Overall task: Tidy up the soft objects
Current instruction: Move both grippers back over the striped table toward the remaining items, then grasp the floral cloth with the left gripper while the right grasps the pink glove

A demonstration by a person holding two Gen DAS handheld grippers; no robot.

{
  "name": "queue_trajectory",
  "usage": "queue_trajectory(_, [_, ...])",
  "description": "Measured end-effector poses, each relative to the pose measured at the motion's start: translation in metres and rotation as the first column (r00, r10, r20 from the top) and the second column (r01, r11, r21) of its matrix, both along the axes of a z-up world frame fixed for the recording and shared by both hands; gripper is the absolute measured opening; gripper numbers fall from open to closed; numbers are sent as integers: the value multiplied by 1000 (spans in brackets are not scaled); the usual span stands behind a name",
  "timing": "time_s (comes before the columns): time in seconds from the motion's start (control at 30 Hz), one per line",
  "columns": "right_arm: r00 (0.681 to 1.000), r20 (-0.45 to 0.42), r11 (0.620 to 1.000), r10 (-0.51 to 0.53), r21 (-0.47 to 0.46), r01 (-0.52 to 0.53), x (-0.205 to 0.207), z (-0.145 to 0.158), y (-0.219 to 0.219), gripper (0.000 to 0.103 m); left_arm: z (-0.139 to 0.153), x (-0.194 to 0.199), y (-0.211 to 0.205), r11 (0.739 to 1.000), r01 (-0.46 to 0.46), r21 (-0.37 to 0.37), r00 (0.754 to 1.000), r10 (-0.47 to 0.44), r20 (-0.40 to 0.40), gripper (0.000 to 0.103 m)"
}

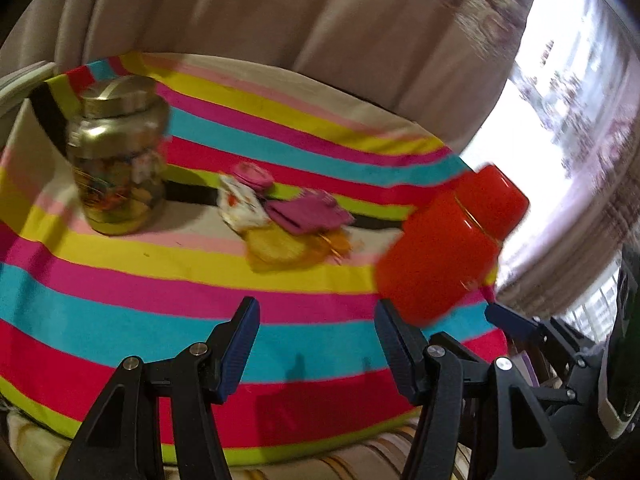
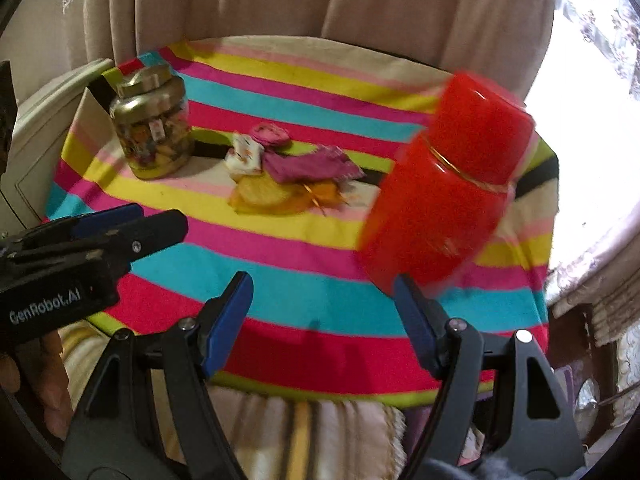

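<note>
Striped cloth [image 2: 280,264], magenta sock [image 2: 308,166] lengthwise left-right

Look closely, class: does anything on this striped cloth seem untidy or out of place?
Yes. The small soft items lie in a loose, overlapping heap mid-cloth, unsorted. The gold jar and red jar look intact, lids on; blur hides whether the red one leans.

a: the striped cloth table cover [image 2: 280,264] looks like matt woven cotton, smooth, hardly a wrinkle. that tall red plastic jar [image 2: 448,184] is glossy, with a thin shiny gold band at the neck.

b: the gold-lidded clear jar [image 1: 118,156] has a brushed metallic sheen on top, glassy below. the little pile of soft cloth pieces [image 1: 288,220], pink, white and yellow, looks matt and fuzzy. the beige curtain [image 2: 280,0] behind is dull, heavy fabric.
</note>
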State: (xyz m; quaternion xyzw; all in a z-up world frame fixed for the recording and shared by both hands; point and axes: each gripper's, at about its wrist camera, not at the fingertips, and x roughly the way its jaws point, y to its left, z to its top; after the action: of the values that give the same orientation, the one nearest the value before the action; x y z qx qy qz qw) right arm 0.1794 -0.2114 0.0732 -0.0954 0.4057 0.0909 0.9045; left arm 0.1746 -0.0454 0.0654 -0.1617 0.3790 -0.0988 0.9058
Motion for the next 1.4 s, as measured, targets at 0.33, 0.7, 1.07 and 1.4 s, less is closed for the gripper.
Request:
queue_trajectory(0.33, [998,-3,983,-70,173,69,84,17,36,85,20,43,62,988,-146,-42,989,146,11,61])
queue_trajectory(0.7, [976,-79,908,-204,358,219,179,5,32,89,27,105,74,963,-231,-142,972,236,15,61])
queue_trajectory(1.07, [961,-167,884,-219,383,268,227,-49,24,89,-36,153,73,917,-345,-203,939,338,-70,61])
queue_trajectory(1.4, [939,-227,906,-260,278,318,246,-105,27,89,-103,183,57,924,-319,-212,941,280,-192,60])
